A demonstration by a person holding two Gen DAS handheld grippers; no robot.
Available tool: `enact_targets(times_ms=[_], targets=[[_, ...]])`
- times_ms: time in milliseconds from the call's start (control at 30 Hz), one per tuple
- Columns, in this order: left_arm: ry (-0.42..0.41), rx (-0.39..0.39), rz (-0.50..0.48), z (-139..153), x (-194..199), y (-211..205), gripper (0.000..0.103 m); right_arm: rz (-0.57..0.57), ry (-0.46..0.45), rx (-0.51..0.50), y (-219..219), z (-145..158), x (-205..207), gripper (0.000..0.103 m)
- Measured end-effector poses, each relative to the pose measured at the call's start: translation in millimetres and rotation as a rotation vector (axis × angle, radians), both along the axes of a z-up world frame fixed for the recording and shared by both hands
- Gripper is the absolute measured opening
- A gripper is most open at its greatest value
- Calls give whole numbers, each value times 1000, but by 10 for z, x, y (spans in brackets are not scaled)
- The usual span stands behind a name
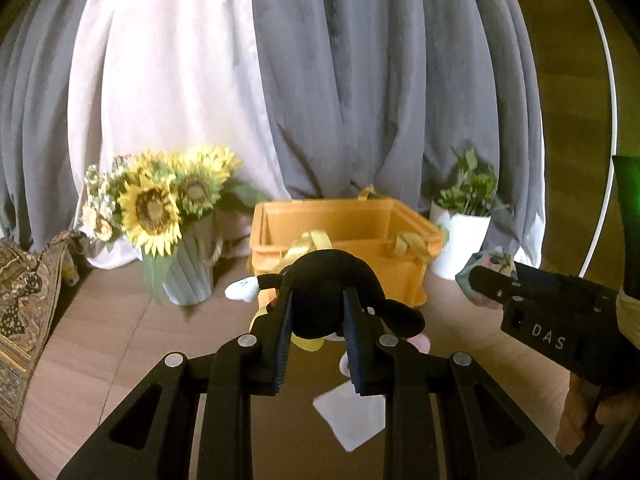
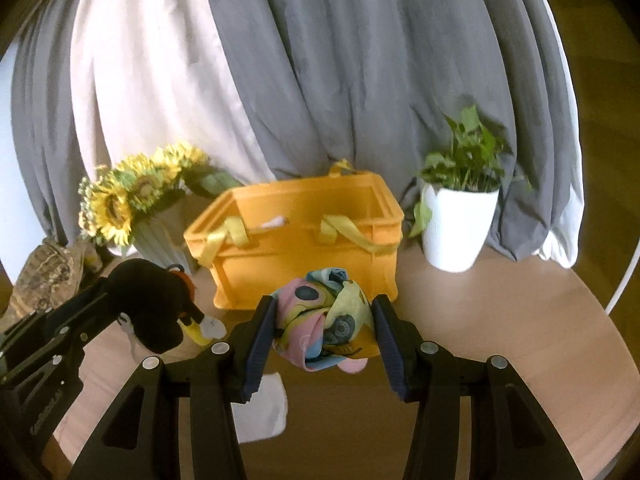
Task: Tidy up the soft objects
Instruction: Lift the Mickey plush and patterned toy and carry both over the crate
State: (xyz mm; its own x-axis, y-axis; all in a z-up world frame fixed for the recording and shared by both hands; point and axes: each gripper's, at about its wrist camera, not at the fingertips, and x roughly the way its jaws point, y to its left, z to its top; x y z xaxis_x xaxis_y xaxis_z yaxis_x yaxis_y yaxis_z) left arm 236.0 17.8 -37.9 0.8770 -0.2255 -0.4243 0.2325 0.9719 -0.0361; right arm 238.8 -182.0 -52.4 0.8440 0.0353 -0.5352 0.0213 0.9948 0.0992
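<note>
Above the round wooden table (image 1: 100, 332), left wrist view: left tongs (image 1: 318, 334) clamped on a black plush toy (image 1: 332, 292), held off the surface, white glove sticking out left. Orange crate (image 1: 340, 236) with yellow straps sits just beyond the toy, open top. Sunflower vase (image 1: 188, 272) to the crate's left, potted plant (image 1: 462, 240) in a white pot to its right. Grey and white curtains (image 1: 320, 80) behind. White paper sheet (image 1: 352, 416) lies flat under the tongs. Right tongs (image 1: 480, 284) enter from the right edge, pressing a patterned cloth bundle (image 1: 490, 264).

Right wrist view: right tongs (image 2: 324, 328) closed against the cloth bundle (image 2: 324, 320), pastel pink, yellow, blue, lifted in front of the crate (image 2: 296, 256). Left tongs (image 2: 120, 300) at lower left gripping the plush toy (image 2: 152, 300). Plant (image 2: 460, 224) right of the crate, sunflowers (image 2: 160, 232) left. Something pale lies inside the crate; cannot identify it.
</note>
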Motion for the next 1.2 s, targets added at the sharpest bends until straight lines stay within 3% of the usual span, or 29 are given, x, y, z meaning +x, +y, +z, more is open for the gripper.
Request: enact_targets(times_ms=[600,1200], targets=[[-133,-42,8,395,129,-96,24,22,-126,16,-53,419,29,50],[-234,-39,15,653,524,-229,24,38,-235,24,-138,683,423,50]])
